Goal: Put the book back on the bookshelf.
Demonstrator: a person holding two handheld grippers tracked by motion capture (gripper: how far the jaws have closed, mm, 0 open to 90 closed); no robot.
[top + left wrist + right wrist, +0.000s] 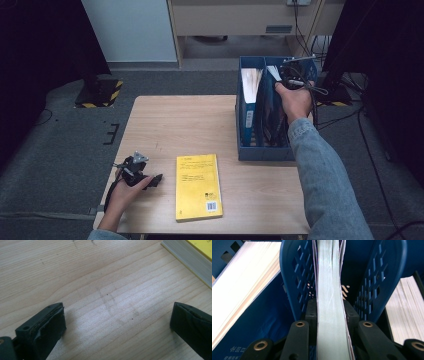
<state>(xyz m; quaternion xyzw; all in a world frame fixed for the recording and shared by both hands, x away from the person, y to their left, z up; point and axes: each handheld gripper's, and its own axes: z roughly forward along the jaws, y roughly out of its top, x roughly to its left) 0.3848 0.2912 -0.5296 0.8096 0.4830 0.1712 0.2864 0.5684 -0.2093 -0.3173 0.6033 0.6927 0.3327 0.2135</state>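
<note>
The right gripper [291, 75] has its jaws closed tight on a book [331, 302], and the page edge of this book runs straight up between them in the right gripper view. The book is thin and bends a little, and it stands upright inside a slot of the blue file rack [250, 147]. The perforated blue walls [294, 282] of the slot are close on both sides of the book, so the room for moving sideways there is small. Other books with white page edges [242, 287] lean in the neighbour slots. In the high view this rack stands at the far right part of the wooden table [170, 125], and its right side is near the table edge.

The left gripper [150, 180] rests low at the near left part of the table, with its jaws wide apart and only bare wood between them. It holds nothing. A yellow book [198, 186] lies flat just beside it, and the corner of this book [192, 257] comes in at the upper right of the left gripper view, not touching the jaws. Between the yellow book and the rack the table top is free
</note>
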